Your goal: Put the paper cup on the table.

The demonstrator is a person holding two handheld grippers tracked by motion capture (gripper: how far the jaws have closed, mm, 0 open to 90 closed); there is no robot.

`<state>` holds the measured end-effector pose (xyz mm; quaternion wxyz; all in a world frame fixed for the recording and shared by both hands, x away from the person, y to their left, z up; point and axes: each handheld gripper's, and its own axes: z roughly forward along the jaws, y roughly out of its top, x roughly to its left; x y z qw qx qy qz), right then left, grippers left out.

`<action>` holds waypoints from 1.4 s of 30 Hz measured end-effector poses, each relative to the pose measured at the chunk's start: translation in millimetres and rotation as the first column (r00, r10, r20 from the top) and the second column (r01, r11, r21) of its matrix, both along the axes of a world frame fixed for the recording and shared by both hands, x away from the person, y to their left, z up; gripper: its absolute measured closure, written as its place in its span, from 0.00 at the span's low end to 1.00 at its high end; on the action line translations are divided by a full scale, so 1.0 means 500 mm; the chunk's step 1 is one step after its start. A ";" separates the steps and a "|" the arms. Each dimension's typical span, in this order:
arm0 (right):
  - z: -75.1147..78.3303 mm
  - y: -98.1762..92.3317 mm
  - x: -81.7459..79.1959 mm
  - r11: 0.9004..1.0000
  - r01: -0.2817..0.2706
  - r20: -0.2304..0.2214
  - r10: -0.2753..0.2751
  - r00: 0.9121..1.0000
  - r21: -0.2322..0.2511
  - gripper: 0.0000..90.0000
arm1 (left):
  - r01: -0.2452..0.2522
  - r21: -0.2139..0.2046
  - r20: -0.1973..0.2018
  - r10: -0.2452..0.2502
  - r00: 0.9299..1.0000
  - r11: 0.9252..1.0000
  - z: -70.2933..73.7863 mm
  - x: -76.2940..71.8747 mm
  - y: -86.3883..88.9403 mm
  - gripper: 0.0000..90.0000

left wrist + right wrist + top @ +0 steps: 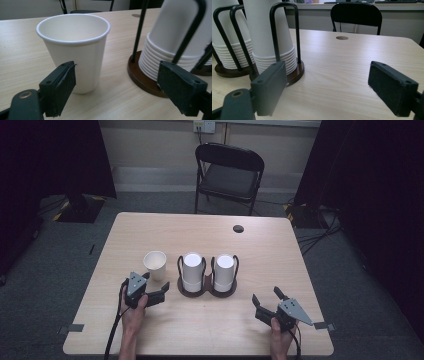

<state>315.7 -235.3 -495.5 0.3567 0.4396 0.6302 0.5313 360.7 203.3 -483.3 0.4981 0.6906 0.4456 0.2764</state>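
Note:
A single white paper cup (pixel 155 264) (pixel 75 50) stands upright and empty on the wooden table (pixel 210 330). To its right, two stacks of upturned white cups (pixel 192 270) (pixel 224 269) sit in black wire holders on brown round bases. My left gripper (pixel 156 284) (pixel 117 72) is open just in front of the lone cup, with its left pad (pixel 62 87) close to the cup's wall and nothing gripped. My right gripper (pixel 266 296) (pixel 327 67) stands open near the table's front right. It faces the nearer stack (pixel 268 42) and holds nothing.
A black folding chair (pixel 229 172) stands beyond the table's far edge. A round cable hole (pixel 238 228) (pixel 342 38) lies at the table's back right. Dark curtains hang on both sides. Tape marks (pixel 75 327) stick at the front corners.

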 end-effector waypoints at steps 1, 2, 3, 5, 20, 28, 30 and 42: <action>0.000 0.000 0.000 1.000 0.001 0.000 -0.001 1.000 0.001 0.17 | -0.002 0.002 0.001 0.002 1.000 1.000 0.002 -0.005 -0.004 0.17; 0.000 0.000 0.000 1.000 0.000 0.001 0.000 1.000 0.000 0.17 | -0.001 0.003 0.000 0.001 1.000 1.000 0.004 -0.010 -0.006 0.17; 0.000 0.000 0.000 1.000 0.000 0.001 0.000 1.000 0.000 0.17 | -0.002 0.000 0.001 0.002 1.000 1.000 0.005 -0.016 -0.008 0.17; 0.000 0.000 0.000 1.000 0.001 0.002 -0.001 1.000 0.002 0.16 | -0.007 -0.002 0.006 0.007 1.000 1.000 0.006 -0.024 -0.013 0.17; 0.000 0.000 -0.001 1.000 0.003 0.002 -0.003 1.000 -0.001 0.17 | -0.035 0.016 0.058 0.034 0.998 0.999 0.003 -0.098 -0.068 0.21; 0.000 0.000 0.000 1.000 0.005 0.000 -0.005 1.000 0.000 0.17 | 0.010 -0.035 0.100 -0.006 0.995 0.999 0.011 -0.121 -0.093 0.20; 0.000 0.000 0.000 1.000 0.005 0.000 -0.005 1.000 0.000 0.17 | 0.026 -0.041 0.118 -0.021 0.993 0.999 0.017 -0.126 -0.098 0.19; 0.000 0.000 0.000 1.000 0.005 0.001 -0.005 1.000 0.000 0.17 | 0.068 -0.007 0.102 -0.067 0.993 0.998 -0.022 -0.135 -0.155 0.17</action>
